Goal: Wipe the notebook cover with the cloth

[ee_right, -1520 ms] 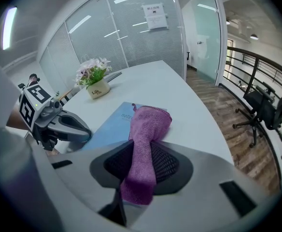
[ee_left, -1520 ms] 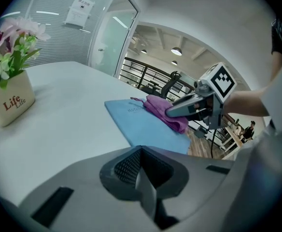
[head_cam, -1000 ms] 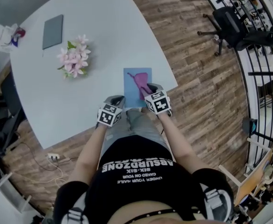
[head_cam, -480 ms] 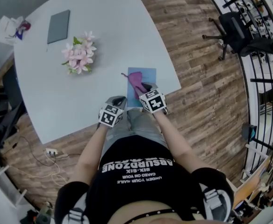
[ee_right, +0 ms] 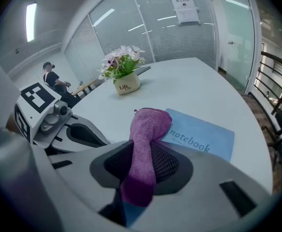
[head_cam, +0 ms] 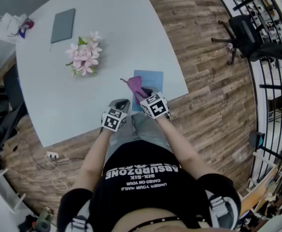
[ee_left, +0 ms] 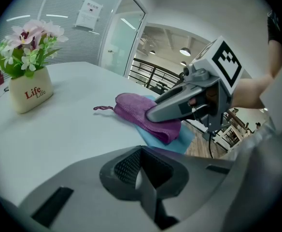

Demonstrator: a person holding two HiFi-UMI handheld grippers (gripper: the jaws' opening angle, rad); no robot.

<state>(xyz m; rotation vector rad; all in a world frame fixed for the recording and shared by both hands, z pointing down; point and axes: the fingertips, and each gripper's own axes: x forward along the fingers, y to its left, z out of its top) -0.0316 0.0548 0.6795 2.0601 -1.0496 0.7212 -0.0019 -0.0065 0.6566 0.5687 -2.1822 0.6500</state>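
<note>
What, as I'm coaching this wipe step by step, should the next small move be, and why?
Probably drag the fuzzy purple cloth sideways to the right across the light blue notebook. The right gripper is shut on the cloth, whose far end lies only on the cover's left edge, while most of the cover shows bare.

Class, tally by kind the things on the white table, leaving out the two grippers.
Light blue paper notebook: 1
Purple fabric cloth: 1
Cream pot of pink flowers: 1
Dark grey flat rectangular slab: 1
Total: 4
</note>
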